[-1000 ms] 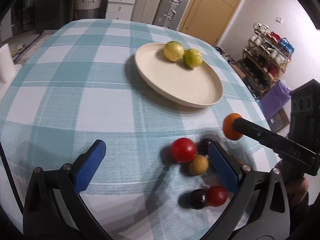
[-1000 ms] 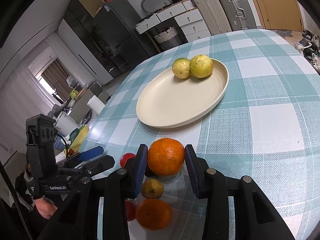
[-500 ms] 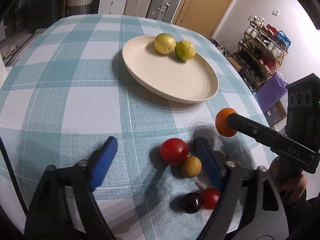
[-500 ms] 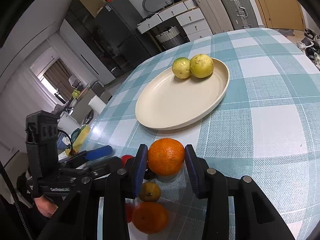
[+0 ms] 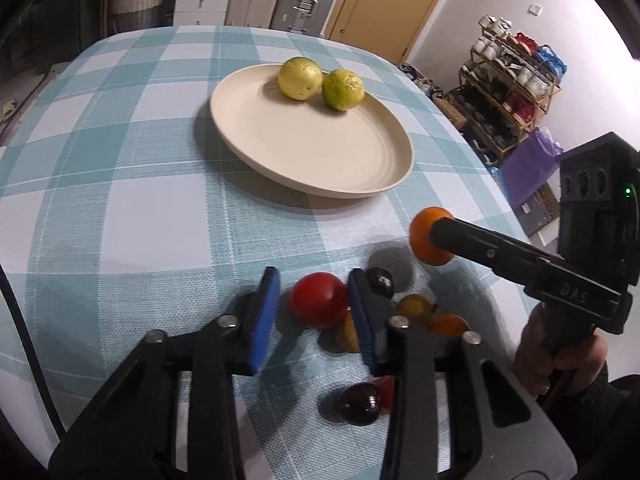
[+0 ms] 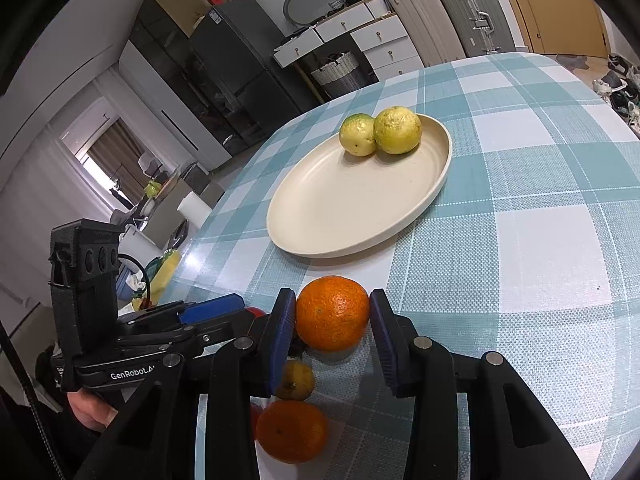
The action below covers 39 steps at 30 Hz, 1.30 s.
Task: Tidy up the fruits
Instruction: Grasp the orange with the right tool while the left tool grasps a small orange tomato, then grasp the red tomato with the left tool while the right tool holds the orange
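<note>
Left tongs (image 5: 314, 308) narrowed from wide to part-open around tomato (image 5: 319, 299), not gripping, right tongs (image 6: 333, 322) clamped on orange (image 6: 332, 313) near plate (image 6: 320, 224), two lemons (image 6: 380, 130) on plate's far side, tabletop (image 6: 540, 240).

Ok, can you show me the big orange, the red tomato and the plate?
Big orange (image 6: 332, 312), right wrist view, middle of its peel.
Red tomato (image 5: 318, 300), left wrist view, its front.
Plate (image 6: 352, 208), right wrist view, bare middle.
</note>
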### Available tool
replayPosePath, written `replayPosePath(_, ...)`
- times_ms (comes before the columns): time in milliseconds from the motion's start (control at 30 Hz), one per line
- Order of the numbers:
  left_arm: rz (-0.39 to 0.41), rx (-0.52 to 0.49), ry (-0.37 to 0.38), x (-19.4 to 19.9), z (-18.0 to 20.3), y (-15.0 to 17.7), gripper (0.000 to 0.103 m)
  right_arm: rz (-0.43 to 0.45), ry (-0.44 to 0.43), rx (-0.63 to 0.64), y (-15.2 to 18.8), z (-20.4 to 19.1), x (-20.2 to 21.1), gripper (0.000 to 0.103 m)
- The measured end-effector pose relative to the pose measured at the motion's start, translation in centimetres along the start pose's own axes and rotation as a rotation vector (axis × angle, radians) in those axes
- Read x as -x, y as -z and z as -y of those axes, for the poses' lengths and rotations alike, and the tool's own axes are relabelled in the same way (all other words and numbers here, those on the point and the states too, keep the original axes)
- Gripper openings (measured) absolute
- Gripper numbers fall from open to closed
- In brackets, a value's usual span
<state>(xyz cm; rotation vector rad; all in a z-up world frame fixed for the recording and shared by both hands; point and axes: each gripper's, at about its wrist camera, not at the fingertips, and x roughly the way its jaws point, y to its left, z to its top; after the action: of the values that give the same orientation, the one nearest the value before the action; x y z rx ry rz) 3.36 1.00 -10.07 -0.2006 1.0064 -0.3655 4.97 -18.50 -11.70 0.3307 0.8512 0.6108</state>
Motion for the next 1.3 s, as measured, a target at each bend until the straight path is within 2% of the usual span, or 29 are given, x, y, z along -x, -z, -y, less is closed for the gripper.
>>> replayPosePath(333,-0.001,-0.01,-0.006,0.3,0.0,-0.1,0.025,0.0,0.001,0.008,-0.1,-0.1,0.1,0.039)
replayPosePath(500,0.021,-0.019,-0.003,1.0,-0.1,-0.4,0.012,0.004,0.002,0.008,-0.1,-0.1,0.1,0.039)
replayPosePath(633,0.016,0.005,0.017,0.9,-0.7,-0.6,0.012,0.008,-0.002,0.011,-0.3,-0.2,0.1,0.039)
replayPosePath(767,0.01,0.029,0.041,1.0,-1.1,-0.4,0.013,-0.005,-0.002,0.011,-0.3,-0.1,-0.3,0.039)
replayPosePath(867,-0.015,0.053,0.045,0.5,-1.3,-0.4,0.028,-0.015,0.0,0.009,-0.2,0.0,-0.6,0.039)
replayPosePath(900,-0.018,0.06,0.043,0.4,-1.4,-0.4,0.031,-0.017,0.001,0.008,-0.2,0.0,-0.6,0.039)
replayPosePath(1033,-0.016,0.05,0.033,0.4,-1.0,-0.1,0.031,-0.018,-0.002,0.008,-0.2,-0.1,-0.8,0.039)
replayPosePath(1233,-0.056,0.028,0.037,-0.7,-0.2,0.3,0.031,-0.019,-0.001,0.01,-0.1,-0.2,-0.7,0.039)
replayPosePath(1300,-0.066,0.027,0.029,-0.9,-0.1,0.4,0.028,-0.019,0.0,0.01,-0.1,-0.2,-0.7,0.039)
